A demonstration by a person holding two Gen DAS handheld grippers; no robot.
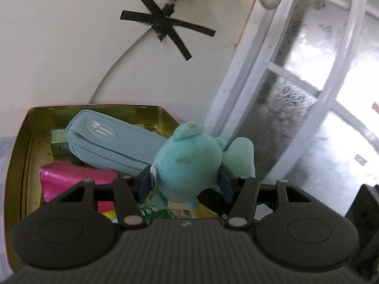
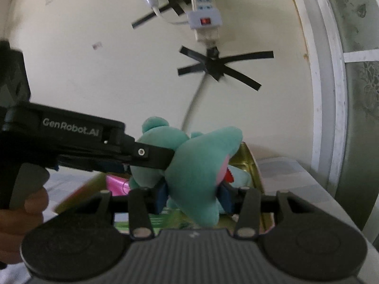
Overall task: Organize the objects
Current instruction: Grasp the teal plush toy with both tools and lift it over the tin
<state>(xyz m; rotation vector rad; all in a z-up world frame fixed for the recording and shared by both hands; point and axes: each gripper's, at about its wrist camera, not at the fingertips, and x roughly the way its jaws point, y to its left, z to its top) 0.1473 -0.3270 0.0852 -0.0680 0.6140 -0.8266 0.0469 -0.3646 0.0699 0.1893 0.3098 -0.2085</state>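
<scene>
A teal plush toy (image 1: 187, 163) is held between both grippers above a gold tin box (image 1: 26, 142). My left gripper (image 1: 186, 184) is shut on the plush's body. In the right wrist view my right gripper (image 2: 193, 195) is shut on the same plush (image 2: 196, 165), on its lower part, and the left gripper's finger (image 2: 151, 155) presses into the plush from the left. The tin (image 2: 254, 165) lies under the plush. It holds a grey-blue pencil case (image 1: 111, 146), a pink packet (image 1: 71, 177) and a green box (image 1: 58, 142).
A cream wall with black tape crosses (image 1: 165, 23) and a power strip (image 2: 205, 7) rises behind the tin. A white-framed glass door (image 1: 296, 82) stands to the right. The tin rests on a checked cloth surface (image 2: 296, 177).
</scene>
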